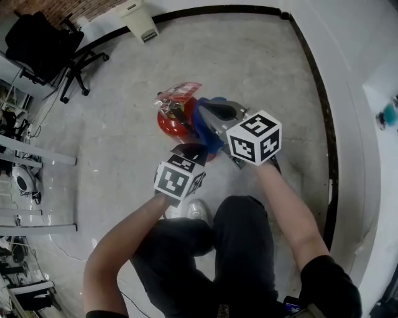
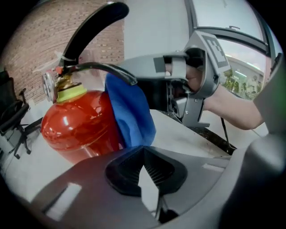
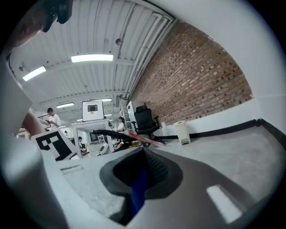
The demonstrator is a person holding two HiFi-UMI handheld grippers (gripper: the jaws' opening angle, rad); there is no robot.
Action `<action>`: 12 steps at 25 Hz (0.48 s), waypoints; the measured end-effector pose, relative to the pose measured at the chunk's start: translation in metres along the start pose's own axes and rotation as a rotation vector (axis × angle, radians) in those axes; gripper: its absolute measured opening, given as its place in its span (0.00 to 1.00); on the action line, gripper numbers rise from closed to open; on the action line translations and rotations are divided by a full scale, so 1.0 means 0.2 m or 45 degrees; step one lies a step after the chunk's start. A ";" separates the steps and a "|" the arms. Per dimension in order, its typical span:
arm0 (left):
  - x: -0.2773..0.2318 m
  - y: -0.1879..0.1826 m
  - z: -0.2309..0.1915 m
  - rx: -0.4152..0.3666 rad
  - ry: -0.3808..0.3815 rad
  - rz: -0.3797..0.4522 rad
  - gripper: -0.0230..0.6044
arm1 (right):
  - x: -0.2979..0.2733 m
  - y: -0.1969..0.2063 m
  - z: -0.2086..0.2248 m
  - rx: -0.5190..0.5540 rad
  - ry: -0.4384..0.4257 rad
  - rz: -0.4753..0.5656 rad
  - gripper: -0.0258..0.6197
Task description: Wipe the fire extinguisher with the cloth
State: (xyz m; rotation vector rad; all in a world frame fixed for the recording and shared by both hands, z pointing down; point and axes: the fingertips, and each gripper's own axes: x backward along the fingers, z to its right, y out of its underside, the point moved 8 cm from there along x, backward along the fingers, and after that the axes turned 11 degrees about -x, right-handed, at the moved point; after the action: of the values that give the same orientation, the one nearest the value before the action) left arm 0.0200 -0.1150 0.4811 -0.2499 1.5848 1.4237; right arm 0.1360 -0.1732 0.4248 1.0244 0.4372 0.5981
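**Surface.** Smooth pale grey concrete floor (image 1: 249,56), bare over most of its width. It is bounded by a white wall (image 1: 354,74) with a black skirting strip (image 1: 311,81) at its foot.

**Room.**
- Red-brown brick wall (image 3: 196,76).
- White ribbed ceiling (image 3: 116,27) with long strip lights (image 3: 91,58).
- Black wheeled office chair (image 1: 43,43).
- Small white lidded bin (image 1: 140,18) against the wall.
- Distant white desks with a screen (image 3: 92,109) and seated people, too small to detail.

**Task items.**
- Red steel fire extinguisher (image 2: 76,125) with a black lever handle (image 2: 89,27), a brass valve and a red tag. It stands upright on the floor just ahead of the person's white shoe (image 1: 198,211).
- Bright blue soft cloth (image 2: 132,112), hanging beside the cylinder's upper side and apparently against it.

**Tools.**
- Right gripper (image 3: 143,154): jaws clamped on the blue cloth, a fold of which shows between the pads. It is held at the extinguisher's top.
- Left gripper (image 2: 144,154): jaws closed together with nothing between them, near the cylinder but apart from it.
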 end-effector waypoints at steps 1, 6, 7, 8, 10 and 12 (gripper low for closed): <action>0.00 -0.01 0.01 0.007 -0.001 0.003 0.04 | -0.02 -0.03 -0.02 0.015 -0.028 -0.006 0.05; -0.01 -0.05 0.06 0.031 -0.004 0.020 0.04 | -0.11 -0.03 0.01 0.039 -0.052 -0.057 0.05; -0.01 -0.05 0.06 0.029 -0.004 0.018 0.04 | -0.11 -0.02 0.04 0.005 -0.053 -0.034 0.05; -0.02 -0.05 0.06 0.027 -0.002 0.012 0.04 | -0.11 -0.01 0.08 -0.041 -0.055 -0.002 0.05; -0.03 -0.02 0.04 0.038 -0.002 -0.004 0.04 | -0.11 -0.01 0.14 -0.114 -0.047 0.056 0.05; -0.04 0.01 0.02 0.067 -0.007 -0.007 0.04 | -0.11 0.00 0.19 -0.148 -0.026 0.079 0.05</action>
State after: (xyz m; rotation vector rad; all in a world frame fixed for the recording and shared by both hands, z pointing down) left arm 0.0234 -0.1146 0.4884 -0.2188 1.6140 1.3753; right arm 0.1412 -0.2127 0.4433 0.9347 0.3493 0.6605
